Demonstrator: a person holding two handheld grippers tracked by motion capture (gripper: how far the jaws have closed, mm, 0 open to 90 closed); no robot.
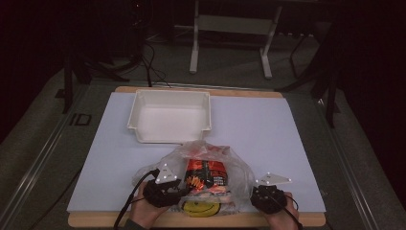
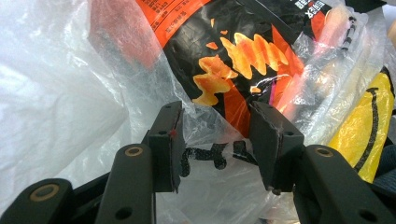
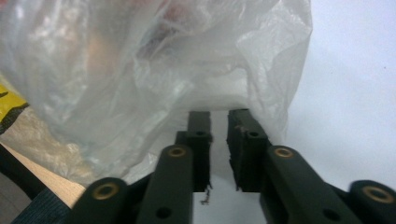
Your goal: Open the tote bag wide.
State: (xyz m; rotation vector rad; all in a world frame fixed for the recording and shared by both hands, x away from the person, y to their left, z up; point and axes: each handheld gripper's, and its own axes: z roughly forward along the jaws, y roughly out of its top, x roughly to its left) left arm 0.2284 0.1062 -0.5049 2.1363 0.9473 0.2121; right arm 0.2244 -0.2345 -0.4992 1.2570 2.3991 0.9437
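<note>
Near edge: a clear plastic bag [image 1: 206,179] of snack packets lies on the pale worktop [image 1: 268,134] at the middle of its near edge.
Left gripper [image 1: 178,191]: at the bag's left side; jaws stand well apart, with crumpled bag film and an orange-and-black snack packet [image 2: 233,60] between them; whether the pads press is not clear.
Right gripper [image 1: 254,193]: at the bag's right side; jaws a narrow gap apart, nothing between them, tips just under the bag's film.
Bag contents: a yellow packet [image 1: 201,208] sits nearest; the orange-and-black packet's long axis runs near to far.
Obstruction: film drapes over the packets.
Far side: an empty white tray [image 1: 139,117] near the far-left corner, just beyond the bag.
</note>
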